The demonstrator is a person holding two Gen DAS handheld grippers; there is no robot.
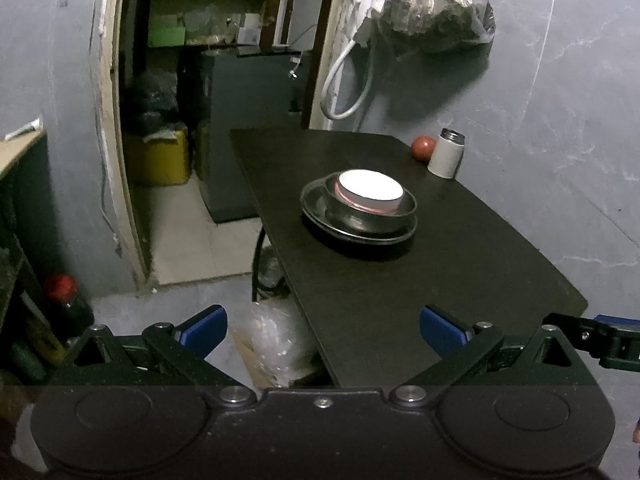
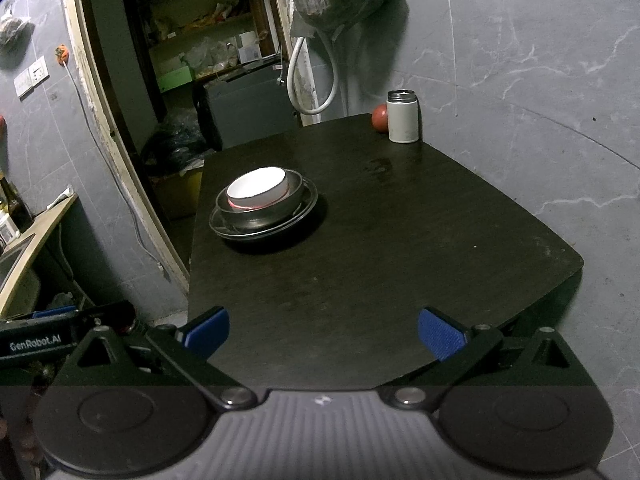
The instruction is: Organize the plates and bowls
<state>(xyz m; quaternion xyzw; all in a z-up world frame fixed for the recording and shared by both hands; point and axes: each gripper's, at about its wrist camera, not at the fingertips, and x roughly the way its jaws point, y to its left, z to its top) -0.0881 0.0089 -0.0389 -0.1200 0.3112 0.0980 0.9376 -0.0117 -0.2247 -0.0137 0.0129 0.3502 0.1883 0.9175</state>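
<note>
Two wrist views of a dark desk (image 2: 400,240) set against a grey marbled wall. The left claw (image 1: 323,330) and the right claw (image 2: 323,330) both hover at the near edge of the desk, each with its blue pads spread wide and nothing between them; both are released. In the right wrist view the body of the left claw shows at the left margin.

The task's things stand together as one nested stack toward the far left part of the desk, well apart from both claws. A white bowl (image 1: 370,189) sits inside a metal bowl (image 1: 372,210), which in turn rests on a metal plate (image 1: 316,210); a pinkish band shows at the white bowl's lower edge. Whether a second plate lies under the first cannot be told.

At the far right corner stand a white flask (image 2: 403,117) with a metal neck and, just beside it, a red round fruit (image 2: 380,118), possibly a tomato. A plastic bag (image 1: 436,4) hangs on the wall above, and a doorway (image 1: 208,120) opens at the far left.

Judged from this layout, the stacking appears finished or nearly so, with no loose dish visible. Any next move would call for a reach forward and left, and a grip on a rim.
</note>
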